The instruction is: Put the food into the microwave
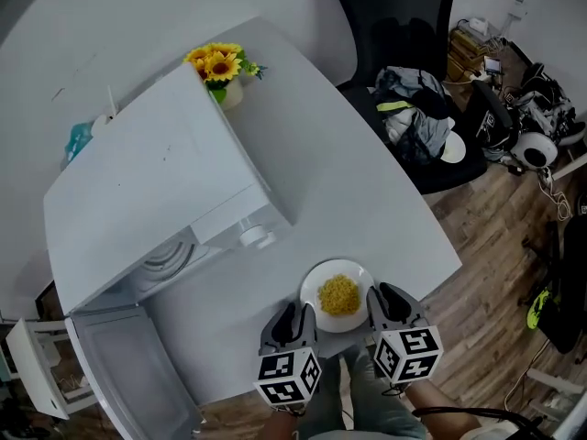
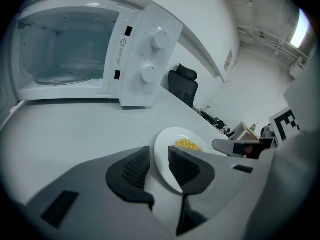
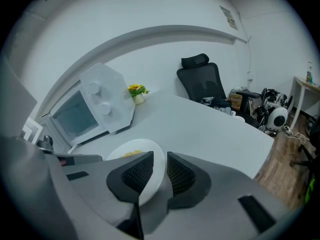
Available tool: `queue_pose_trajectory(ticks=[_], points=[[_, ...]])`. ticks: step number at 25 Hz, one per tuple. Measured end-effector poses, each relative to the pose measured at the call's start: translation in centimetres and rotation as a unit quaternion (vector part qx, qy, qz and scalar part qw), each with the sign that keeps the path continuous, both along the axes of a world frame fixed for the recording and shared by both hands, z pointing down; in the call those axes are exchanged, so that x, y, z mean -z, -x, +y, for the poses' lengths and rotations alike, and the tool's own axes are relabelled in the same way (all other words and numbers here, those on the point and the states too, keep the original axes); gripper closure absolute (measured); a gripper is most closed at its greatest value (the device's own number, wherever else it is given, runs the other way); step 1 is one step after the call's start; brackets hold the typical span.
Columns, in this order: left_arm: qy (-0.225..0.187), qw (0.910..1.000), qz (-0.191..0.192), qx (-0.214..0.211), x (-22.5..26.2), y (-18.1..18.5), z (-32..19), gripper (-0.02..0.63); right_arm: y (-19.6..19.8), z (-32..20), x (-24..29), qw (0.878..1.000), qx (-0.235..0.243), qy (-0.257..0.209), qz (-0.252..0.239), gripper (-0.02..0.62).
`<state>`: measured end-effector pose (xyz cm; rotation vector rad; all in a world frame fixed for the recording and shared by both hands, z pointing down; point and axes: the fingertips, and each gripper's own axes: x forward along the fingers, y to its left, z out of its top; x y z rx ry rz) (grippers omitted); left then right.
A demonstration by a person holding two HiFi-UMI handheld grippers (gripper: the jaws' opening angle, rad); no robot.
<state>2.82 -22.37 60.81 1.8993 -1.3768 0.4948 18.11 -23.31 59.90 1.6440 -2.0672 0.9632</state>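
There is one table (image 1: 367, 191), and on it one microwave (image 1: 156, 181) with one door (image 1: 128, 374) and two knobs (image 2: 160, 40). One plate (image 1: 337, 268) carries one heap of yellow food (image 1: 338, 294). One pot (image 1: 231, 93) holds one bunch of sunflowers (image 1: 218, 62), its blooms packed too tightly to count. There is one teal object (image 1: 78, 139). Two grippers show, the left gripper (image 1: 299, 312) and the right gripper (image 1: 383, 293), each with one marker cube (image 1: 287, 377), so two cubes. There is one black office chair (image 1: 394, 7) with one heap of clothing (image 1: 415, 108). The gear on the floor (image 1: 532, 126) is too tangled to count.
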Motion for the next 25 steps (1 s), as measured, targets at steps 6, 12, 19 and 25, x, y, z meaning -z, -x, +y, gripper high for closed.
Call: queue_pose_trajectory(ticks=[6, 12, 19, 25], points=[[0.012, 0.9999, 0.004, 0.010, -1.1, -0.3, 0.5, 0.489, -0.1, 0.5, -0.9, 1.000, -0.001, 0.012, 0.003, 0.512], [0.026, 0.9994, 0.011, 0.020, -1.5, -0.2, 0.1, 0.489, -0.2, 0.4, -1.5, 1.000, 0.005, 0.025, 0.002, 0.512], [0.047, 0.9986, 0.008, 0.021, -1.9, -0.4, 0.0, 0.489, 0.5, 0.2, -2.0, 0.999, 0.025, 0.043, 0.002, 0.514], [0.054, 0.9981, 0.011, 0.027, -2.0, -0.3, -0.1, 0.491, 0.7, 0.2, -2.0, 0.998, 0.033, 0.043, 0.010, 0.514]])
